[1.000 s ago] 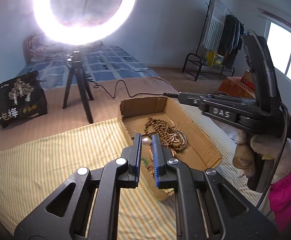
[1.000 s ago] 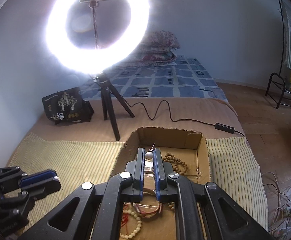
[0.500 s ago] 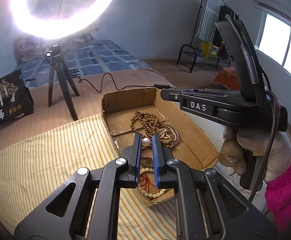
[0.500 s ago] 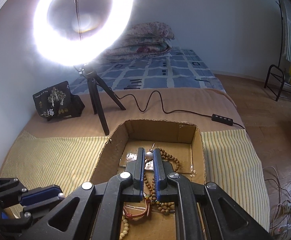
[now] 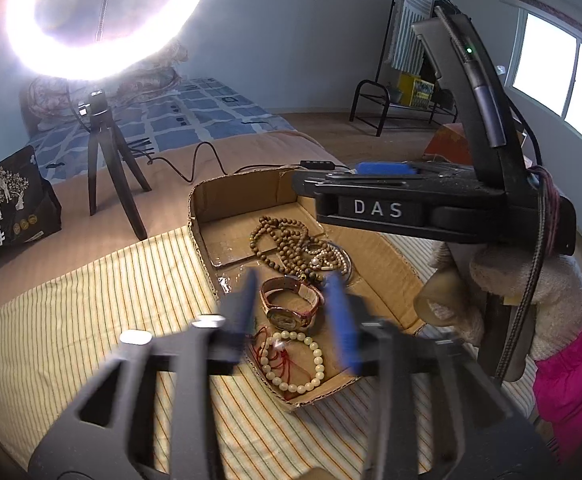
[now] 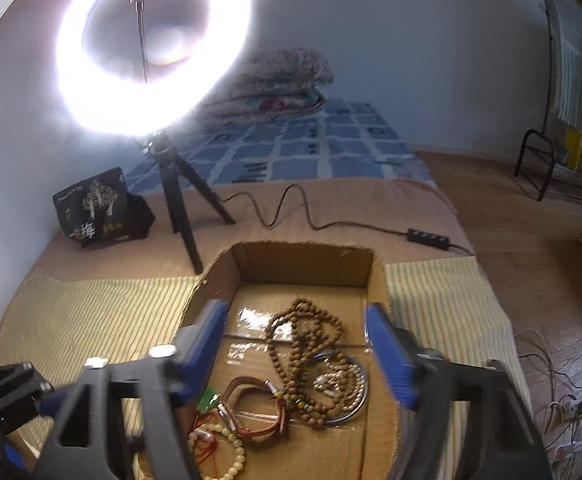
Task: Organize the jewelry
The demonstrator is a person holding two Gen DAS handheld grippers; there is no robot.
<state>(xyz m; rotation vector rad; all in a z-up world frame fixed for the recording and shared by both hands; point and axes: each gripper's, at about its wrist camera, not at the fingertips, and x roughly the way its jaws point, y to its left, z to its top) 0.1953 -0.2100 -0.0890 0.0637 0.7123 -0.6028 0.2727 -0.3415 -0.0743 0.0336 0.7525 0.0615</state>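
Note:
A shallow cardboard box [image 5: 235,196] [image 6: 303,260] lies on a striped yellow cloth and holds jewelry. Inside are a brown wooden bead necklace [image 5: 279,236] [image 6: 311,344], a brown-strap watch [image 5: 291,306] [image 6: 259,408], a pale bead bracelet with red cord [image 5: 299,360] [image 6: 227,456] and a metal bangle with pearls [image 6: 347,388]. My left gripper [image 5: 295,316] is open and empty above the watch. My right gripper [image 6: 303,352] is open and empty over the box; its body also shows in the left wrist view [image 5: 411,204].
A lit ring light on a black tripod [image 5: 107,168] [image 6: 179,200] stands behind the box, with its cable and switch [image 6: 427,236]. A black printed bag [image 5: 7,208] [image 6: 99,208] sits at the left. A clothes rack [image 5: 407,64] stands by the far wall.
Both grippers have opened; the small pearl pieces that each held between its fingers are gone from them. Both moved closer over the box.

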